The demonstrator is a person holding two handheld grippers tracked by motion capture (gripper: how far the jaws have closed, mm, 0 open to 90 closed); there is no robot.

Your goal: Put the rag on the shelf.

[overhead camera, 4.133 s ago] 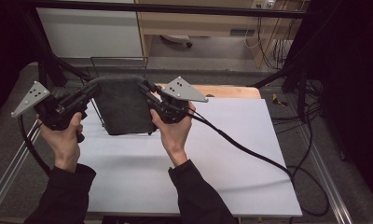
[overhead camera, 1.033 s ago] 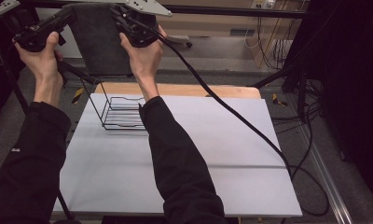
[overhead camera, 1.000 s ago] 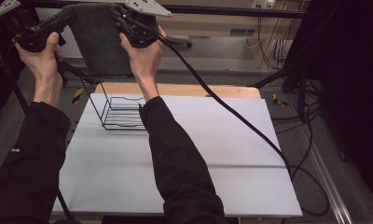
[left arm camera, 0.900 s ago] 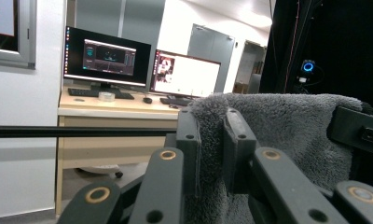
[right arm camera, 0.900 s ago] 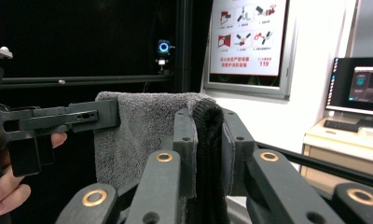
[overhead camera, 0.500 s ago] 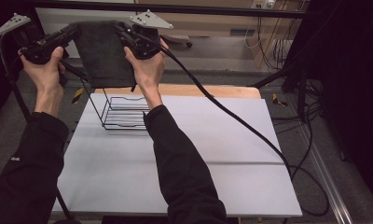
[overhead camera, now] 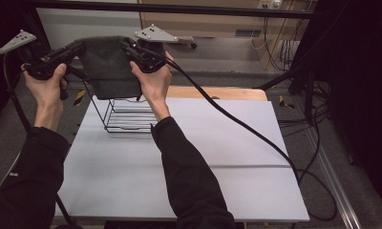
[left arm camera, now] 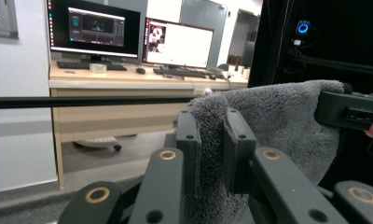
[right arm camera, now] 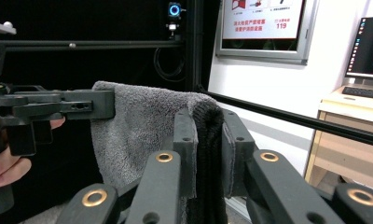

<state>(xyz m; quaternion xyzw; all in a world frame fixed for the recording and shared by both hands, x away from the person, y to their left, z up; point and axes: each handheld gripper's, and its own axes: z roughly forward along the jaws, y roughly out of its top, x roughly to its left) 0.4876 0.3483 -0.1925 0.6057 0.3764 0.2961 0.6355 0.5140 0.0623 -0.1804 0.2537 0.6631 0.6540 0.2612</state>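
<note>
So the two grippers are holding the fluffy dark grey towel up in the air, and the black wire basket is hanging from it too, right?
Not quite. The black wire basket is not hanging: the high view shows it standing on the white table, below the fluffy dark grey towel. The rest is right: the left gripper and the right gripper each pinch a top corner and hold the towel up in the air.

High view looks down; gripper views closely share the towel (left arm camera: 287,116).

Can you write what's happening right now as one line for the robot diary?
stage: towel held up over wire rack | left gripper: shut on towel corner | right gripper: shut on other corner
</note>
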